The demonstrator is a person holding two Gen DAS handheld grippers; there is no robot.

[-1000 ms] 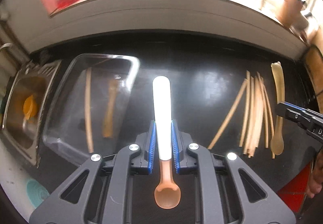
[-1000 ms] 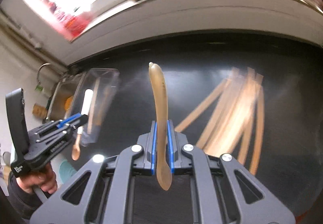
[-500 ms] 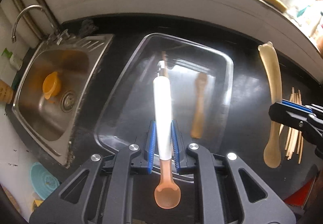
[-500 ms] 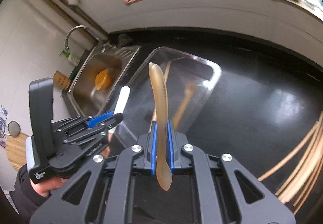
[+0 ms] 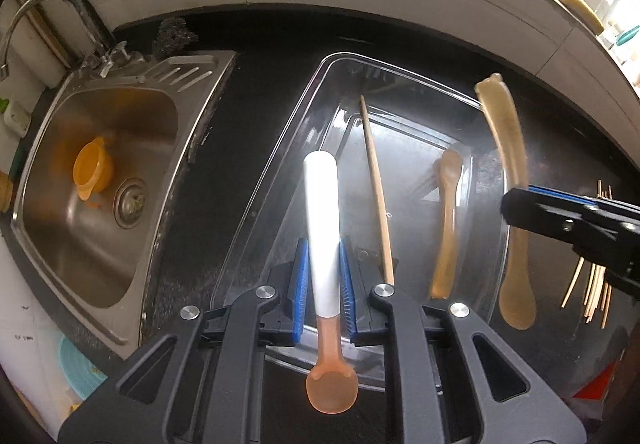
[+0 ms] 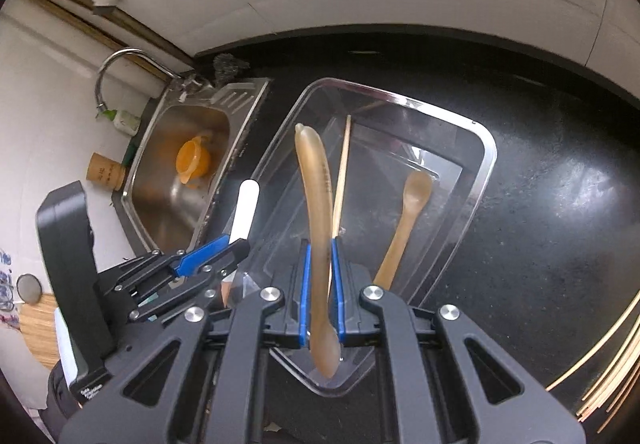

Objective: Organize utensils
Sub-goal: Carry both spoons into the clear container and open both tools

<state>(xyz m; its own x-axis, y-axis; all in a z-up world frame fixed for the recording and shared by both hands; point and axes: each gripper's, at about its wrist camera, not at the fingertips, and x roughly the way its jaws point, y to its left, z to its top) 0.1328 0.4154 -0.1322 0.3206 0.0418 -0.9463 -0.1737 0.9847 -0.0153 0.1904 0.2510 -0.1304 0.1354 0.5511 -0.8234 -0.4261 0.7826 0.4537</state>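
Carrying: two spoons are over the clear tray (image 5: pixel 486 112) on the black counter (image 6: pixel 560 204), beside the sink (image 5: pixel 192 116).
Left gripper (image 5: pixel 324 280): pinching a white-handled spoon (image 5: pixel 320 212).
Right gripper (image 6: pixel 320 280): pinching a tan spoon (image 6: pixel 316 196).
Inside tray: another spoon (image 6: pixel 404 220) and one chopstick (image 5: pixel 376 188).
Next: lower both, then let go.

The loose chopsticks (image 6: pixel 608 376) run off the frame's edge, uncountable.

Right tongs (image 6: pixel 320 292) clamp tan spoon (image 6: pixel 316 204) above clear tray (image 6: pixel 486 164); left tongs (image 6: pixel 224 256) grip white-handled spoon (image 6: pixel 245 212).
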